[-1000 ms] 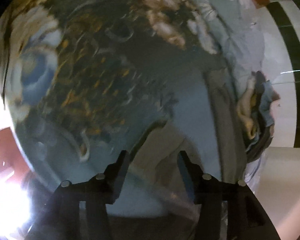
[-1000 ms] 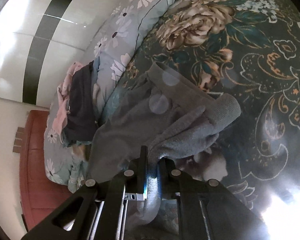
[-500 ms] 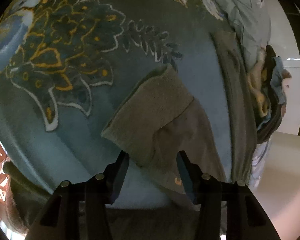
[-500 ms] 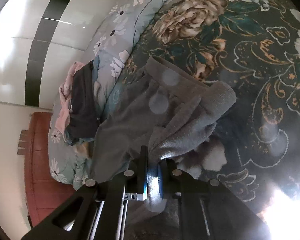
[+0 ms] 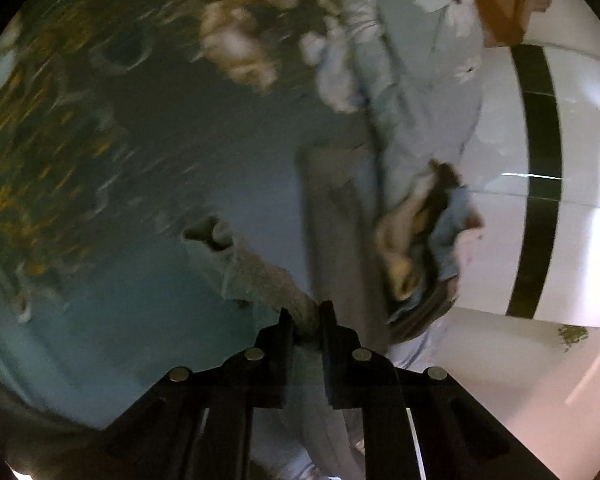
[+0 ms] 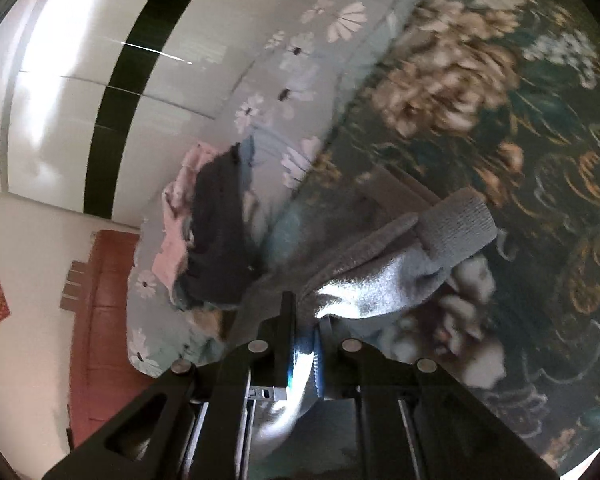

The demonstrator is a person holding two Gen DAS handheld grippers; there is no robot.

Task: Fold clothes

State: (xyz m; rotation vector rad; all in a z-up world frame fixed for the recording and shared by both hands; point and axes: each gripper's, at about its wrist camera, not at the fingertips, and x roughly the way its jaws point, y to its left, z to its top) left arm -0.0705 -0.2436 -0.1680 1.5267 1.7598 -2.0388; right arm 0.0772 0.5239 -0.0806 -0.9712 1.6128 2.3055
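A grey knit garment [image 6: 384, 276] lies on a dark floral bedspread [image 6: 520, 140]. Its ribbed cuff [image 6: 456, 224] sticks up to the right in the right wrist view. My right gripper [image 6: 305, 320] is shut on a fold of this garment at its near edge. In the left wrist view my left gripper [image 5: 305, 318] is shut on another part of the grey garment [image 5: 260, 276], which stretches away to the upper left and ends in a cuff [image 5: 210, 234]. That view is blurred by motion.
A heap of other clothes [image 6: 216, 236], dark, pink and blue, rests on a pale daisy-print quilt [image 6: 296, 60] along the bed's edge. Behind it is a white wall with a black stripe [image 6: 116, 92]. A red-brown headboard [image 6: 96, 320] stands at the left.
My left gripper was open over the garment half a second ago; now it has shut on the fabric and lifted it. The right gripper stays shut on the garment, raised slightly.
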